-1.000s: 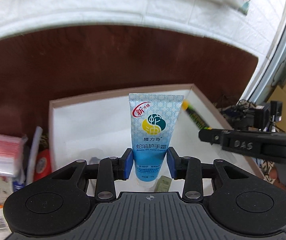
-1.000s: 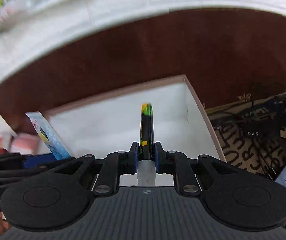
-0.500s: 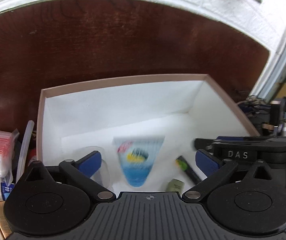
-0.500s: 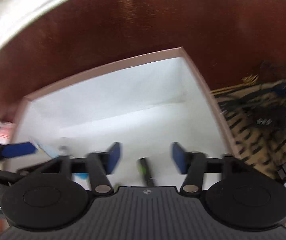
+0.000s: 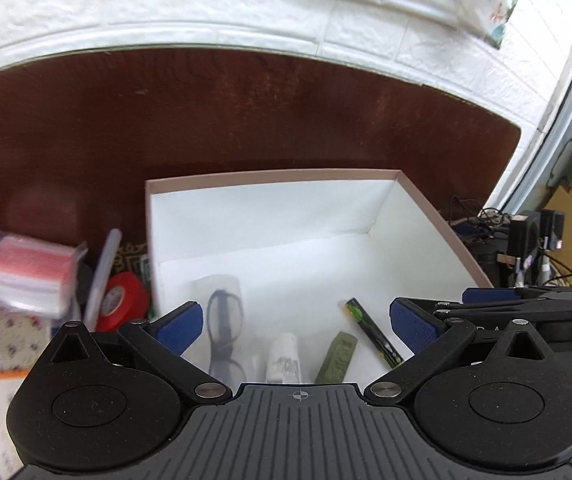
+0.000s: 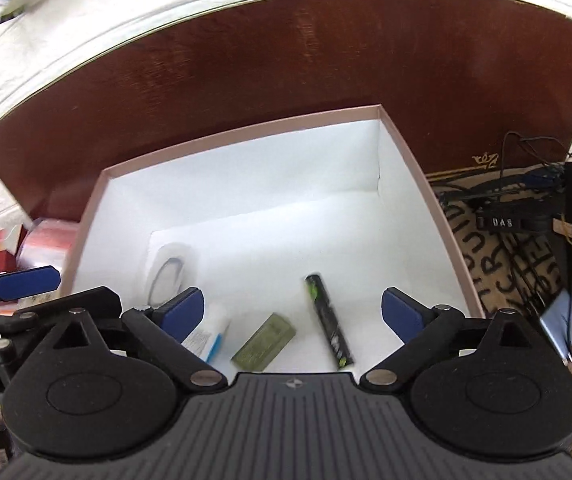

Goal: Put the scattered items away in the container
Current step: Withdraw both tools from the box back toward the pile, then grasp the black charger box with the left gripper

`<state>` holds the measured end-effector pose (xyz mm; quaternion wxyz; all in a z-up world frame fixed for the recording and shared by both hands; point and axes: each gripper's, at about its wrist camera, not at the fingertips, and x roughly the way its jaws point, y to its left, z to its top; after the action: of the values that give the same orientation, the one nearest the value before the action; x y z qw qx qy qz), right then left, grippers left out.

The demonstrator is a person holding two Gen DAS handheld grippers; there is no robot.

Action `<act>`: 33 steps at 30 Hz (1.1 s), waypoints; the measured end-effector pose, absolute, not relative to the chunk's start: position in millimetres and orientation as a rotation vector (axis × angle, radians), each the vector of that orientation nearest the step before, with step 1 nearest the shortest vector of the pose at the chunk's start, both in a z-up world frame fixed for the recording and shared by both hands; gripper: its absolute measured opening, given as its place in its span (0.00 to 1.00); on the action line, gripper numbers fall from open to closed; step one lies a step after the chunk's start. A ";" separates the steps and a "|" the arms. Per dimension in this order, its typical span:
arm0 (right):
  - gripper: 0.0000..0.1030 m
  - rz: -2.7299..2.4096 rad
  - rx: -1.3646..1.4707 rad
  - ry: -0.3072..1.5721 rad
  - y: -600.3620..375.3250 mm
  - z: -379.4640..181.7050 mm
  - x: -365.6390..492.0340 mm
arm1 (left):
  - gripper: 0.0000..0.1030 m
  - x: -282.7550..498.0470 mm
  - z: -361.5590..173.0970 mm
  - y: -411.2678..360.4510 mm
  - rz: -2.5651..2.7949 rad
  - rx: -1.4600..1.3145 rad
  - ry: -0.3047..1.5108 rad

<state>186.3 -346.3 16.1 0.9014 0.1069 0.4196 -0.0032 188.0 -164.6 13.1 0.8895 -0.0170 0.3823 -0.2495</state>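
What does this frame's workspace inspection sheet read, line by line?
Surface: dark brown wooden table.
Job's things: pink-rimmed white box holds bagged black-framed glasses, white cream tube, olive green bar, black-and-green pen.
Clutter: left of the box, red tape roll, bagged red-and-white packet.
Grippers: left gripper and right gripper open, empty, over the box.
Cables: black wires right of the table.
Surroundings: white brick-pattern wall.

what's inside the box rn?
In the box: bagged glasses, white tube, green bar, black stick. The tongs' body hides the box's near edge.
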 end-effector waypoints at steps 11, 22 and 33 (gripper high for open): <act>0.94 0.169 0.243 0.839 -270.1 30.1 86.2 | 1.00 52.2 17.2 -56.2 -0.502 -0.185 0.658; 0.98 0.388 0.203 0.847 -168.9 36.9 21.4 | 1.00 -52.9 -24.9 68.0 -0.260 -0.208 0.674; 0.99 0.580 0.168 0.888 -80.2 -61.6 -6.8 | 1.00 -66.6 -68.3 167.6 -0.058 -0.316 0.705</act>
<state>-6.8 -80.2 -61.6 0.8593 0.0799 0.4228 0.2764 -66.6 167.6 -68.3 0.9259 -0.1540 0.3438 -0.0283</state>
